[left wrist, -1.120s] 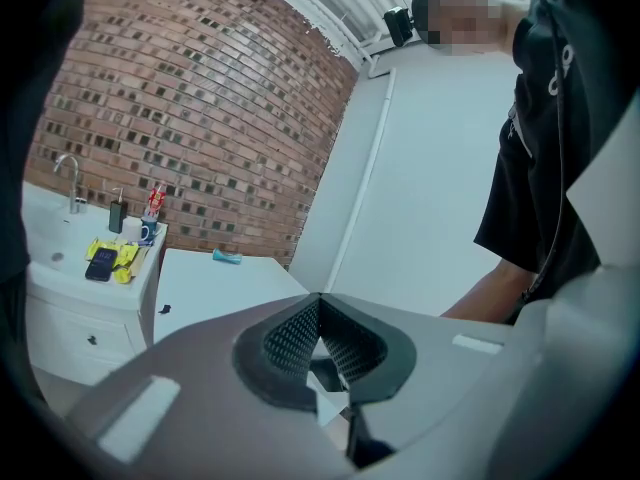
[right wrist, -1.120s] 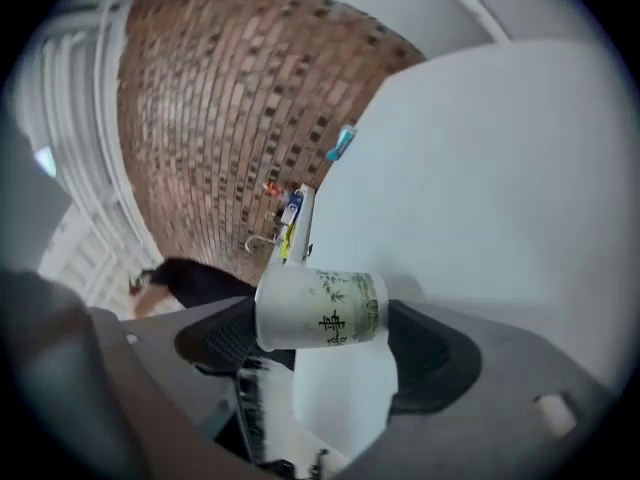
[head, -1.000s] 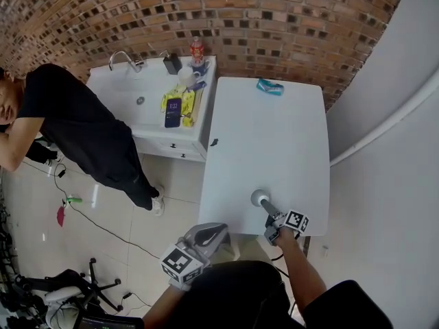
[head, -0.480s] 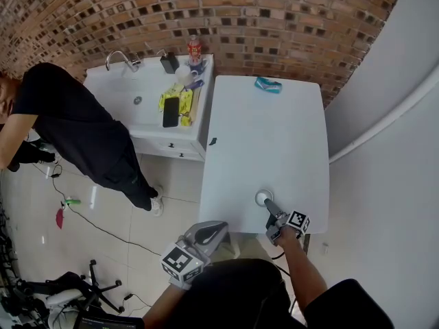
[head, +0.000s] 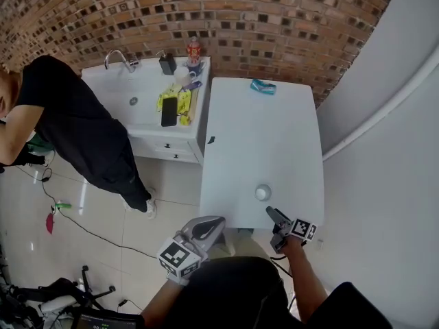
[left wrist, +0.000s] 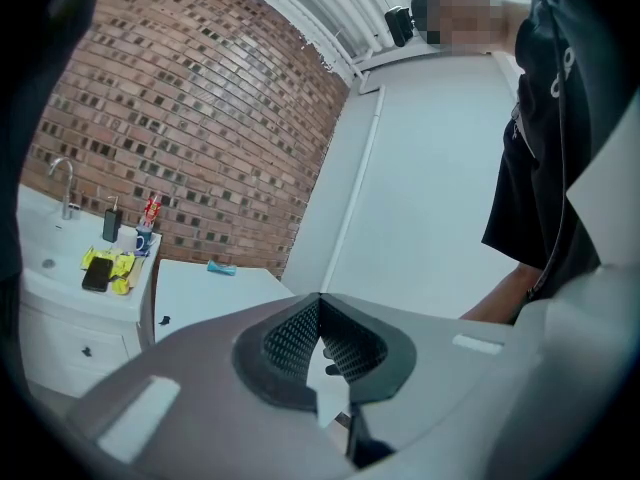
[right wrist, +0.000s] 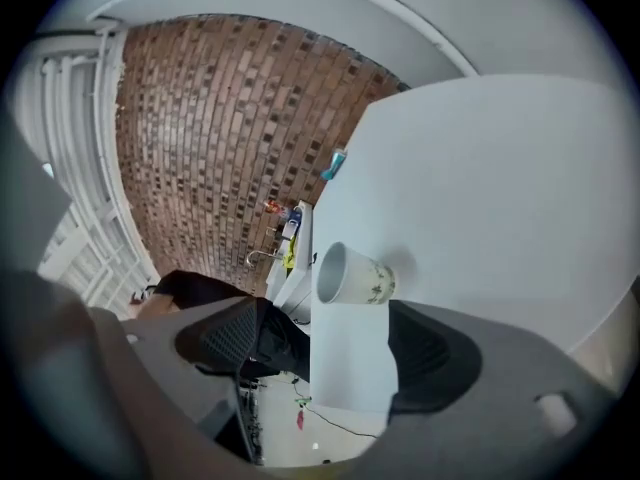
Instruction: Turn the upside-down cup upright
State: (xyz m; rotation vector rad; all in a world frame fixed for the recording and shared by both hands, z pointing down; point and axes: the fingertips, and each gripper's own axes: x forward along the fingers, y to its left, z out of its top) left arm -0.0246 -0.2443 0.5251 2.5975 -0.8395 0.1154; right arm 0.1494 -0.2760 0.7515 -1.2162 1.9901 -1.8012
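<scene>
A white paper cup with a small leaf print point(head: 263, 192) point(right wrist: 355, 276) stands on the white table point(head: 260, 136) near its front edge, with its open mouth up. My right gripper point(head: 271, 213) point(right wrist: 345, 343) hovers just behind the cup toward me, open, with nothing between its fingers and a small gap to the cup. The right gripper view is rolled, so the cup looks sideways there. My left gripper point(head: 208, 227) point(left wrist: 320, 303) is held low off the table's front left corner, over my lap, with its tips together and nothing in them.
A teal object point(head: 263, 86) lies at the table's far edge. A white sink counter point(head: 147, 98) with a phone, yellow packets and bottles adjoins the table on the left. A person in black point(head: 75, 129) stands by it. Brick wall behind, grey wall at right.
The right gripper has let go of the cup and drawn back toward me. The cup now stands free on the table, mouth up. The left gripper has barely moved.
</scene>
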